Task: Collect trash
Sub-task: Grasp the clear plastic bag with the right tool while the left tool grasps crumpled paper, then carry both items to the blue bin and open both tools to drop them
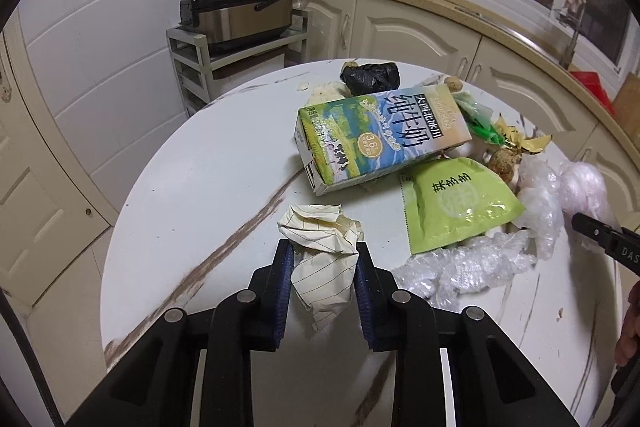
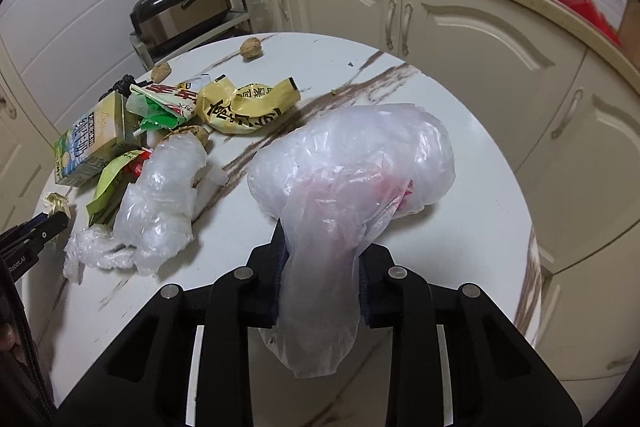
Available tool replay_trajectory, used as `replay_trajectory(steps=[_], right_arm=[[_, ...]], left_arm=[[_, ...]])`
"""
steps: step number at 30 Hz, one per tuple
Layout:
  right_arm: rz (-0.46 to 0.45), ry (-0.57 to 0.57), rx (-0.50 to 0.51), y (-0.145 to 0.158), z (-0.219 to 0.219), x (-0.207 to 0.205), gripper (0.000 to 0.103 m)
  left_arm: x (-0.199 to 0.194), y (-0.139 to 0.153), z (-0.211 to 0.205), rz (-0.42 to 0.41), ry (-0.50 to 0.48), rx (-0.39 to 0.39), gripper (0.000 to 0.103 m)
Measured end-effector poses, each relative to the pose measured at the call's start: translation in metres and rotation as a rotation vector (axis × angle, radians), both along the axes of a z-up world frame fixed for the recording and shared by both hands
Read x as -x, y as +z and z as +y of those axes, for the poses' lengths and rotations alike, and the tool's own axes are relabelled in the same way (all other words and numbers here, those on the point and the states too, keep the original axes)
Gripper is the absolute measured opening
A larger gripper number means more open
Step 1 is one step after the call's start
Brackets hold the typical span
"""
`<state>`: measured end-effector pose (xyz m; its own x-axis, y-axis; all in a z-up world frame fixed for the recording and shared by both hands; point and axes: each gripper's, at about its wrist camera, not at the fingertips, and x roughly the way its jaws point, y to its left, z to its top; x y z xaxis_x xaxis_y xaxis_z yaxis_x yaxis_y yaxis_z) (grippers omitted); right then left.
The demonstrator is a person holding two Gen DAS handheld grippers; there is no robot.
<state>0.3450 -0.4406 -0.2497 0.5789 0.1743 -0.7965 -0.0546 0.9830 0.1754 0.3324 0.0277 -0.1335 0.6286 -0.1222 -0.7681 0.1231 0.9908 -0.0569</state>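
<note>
Two tongs, both clenched: our left tongs [image 1: 322, 267] grip crumpled lined paper [image 1: 320, 239] at lower centre; our right tongs [image 2: 322, 267] grip a translucent plastic bag [image 2: 352, 163] resting centre-frame on the bench [image 2: 460, 227].

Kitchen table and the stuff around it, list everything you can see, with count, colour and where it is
milk carton: one, green and blue, lying mid-table
lined paper wad: one, cream, between the left gripper's pads
green pouch: one, right of the carton
yellow wrapper: one, crumpled, beyond the carton
clear plastic bag: one, whitish with red inside, neck pinched in the right gripper
clear plastic wraps: a loose heap, near the pouch
black bag: one, far table edge
brown lumps: at least three, scattered
round table: one, white marble pattern
rice cooker: one, black and steel, on a shelf
left gripper: black, blue pads
right gripper: black, blue pads
</note>
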Motion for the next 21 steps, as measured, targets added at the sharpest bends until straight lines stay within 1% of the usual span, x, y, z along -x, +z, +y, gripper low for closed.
replay_trajectory(steps=[5, 8, 11, 15, 19, 21], right_arm=[[-0.034, 0.004, -0.052, 0.004, -0.011, 0.017, 0.027], [-0.063, 0.001, -0.069, 0.011, -0.017, 0.028, 0.027], [-0.098, -0.011, -0.083, 0.022, -0.028, 0.040, 0.027], [-0.149, -0.050, -0.096, 0.038, -0.054, 0.060, 0.027], [-0.184, -0.128, -0.099, 0.049, -0.099, 0.088, 0.027], [-0.190, -0.177, -0.095, 0.050, -0.125, 0.102, 0.027]], left_arm=[[0.024, 0.026, -0.021, -0.050, -0.030, -0.023, 0.025], [0.037, 0.044, -0.041, -0.087, -0.078, -0.025, 0.025], [0.049, 0.059, -0.072, -0.118, -0.143, -0.024, 0.025], [0.070, 0.082, -0.127, -0.158, -0.271, -0.006, 0.025], [0.096, 0.093, -0.186, -0.171, -0.403, 0.013, 0.025], [0.106, 0.093, -0.217, -0.163, -0.464, 0.032, 0.025]])
